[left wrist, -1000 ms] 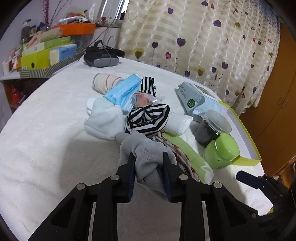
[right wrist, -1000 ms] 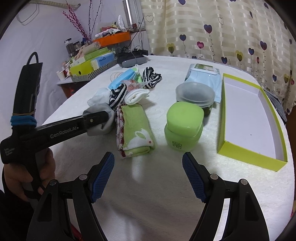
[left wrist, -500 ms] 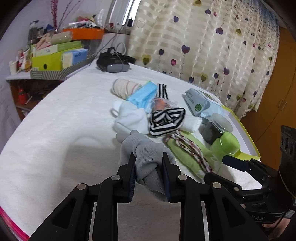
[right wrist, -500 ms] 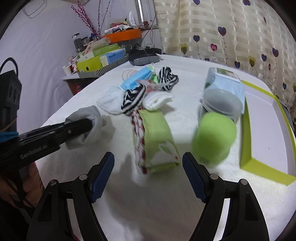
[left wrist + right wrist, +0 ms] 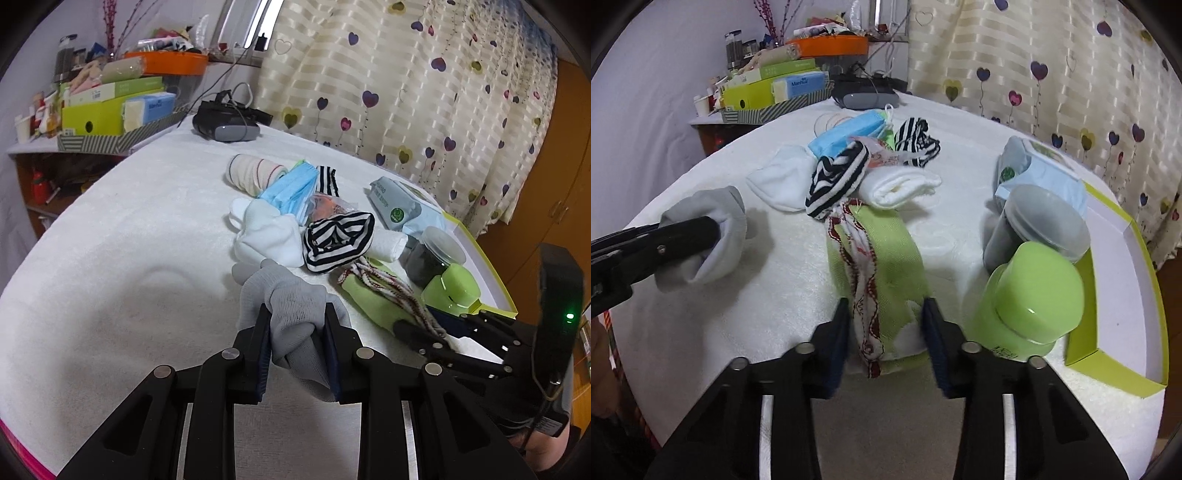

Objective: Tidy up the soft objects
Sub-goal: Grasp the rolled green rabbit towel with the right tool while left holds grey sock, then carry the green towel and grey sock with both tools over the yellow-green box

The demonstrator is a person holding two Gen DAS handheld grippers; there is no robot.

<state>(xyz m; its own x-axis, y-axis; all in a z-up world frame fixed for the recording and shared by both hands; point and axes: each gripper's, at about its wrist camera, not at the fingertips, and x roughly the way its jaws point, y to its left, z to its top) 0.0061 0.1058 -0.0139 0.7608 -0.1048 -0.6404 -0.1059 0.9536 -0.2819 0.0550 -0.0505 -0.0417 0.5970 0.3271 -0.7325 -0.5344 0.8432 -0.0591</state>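
My left gripper (image 5: 297,347) is shut on a grey sock (image 5: 291,295) and holds it over the white bed at the near left; the sock also shows in the right wrist view (image 5: 713,236). My right gripper (image 5: 886,332) has its fingers closed against both sides of a folded green towel (image 5: 886,258) with a red-and-white fringe, lying on the bed. Behind it lie a striped sock (image 5: 838,177), white socks (image 5: 779,181), a rolled white cloth (image 5: 901,184) and blue masks (image 5: 846,133).
A green jar (image 5: 1034,295) and a dark clear-lidded jar (image 5: 1034,225) stand right of the towel. A wipes pack (image 5: 1041,170) and an open yellow-green box (image 5: 1123,258) lie further right. A black device (image 5: 225,122) and cluttered shelves (image 5: 110,107) are behind.
My right gripper has moved forward onto the green towel and closed around its near end. My left gripper has pulled the grey sock away from the pile to the left.
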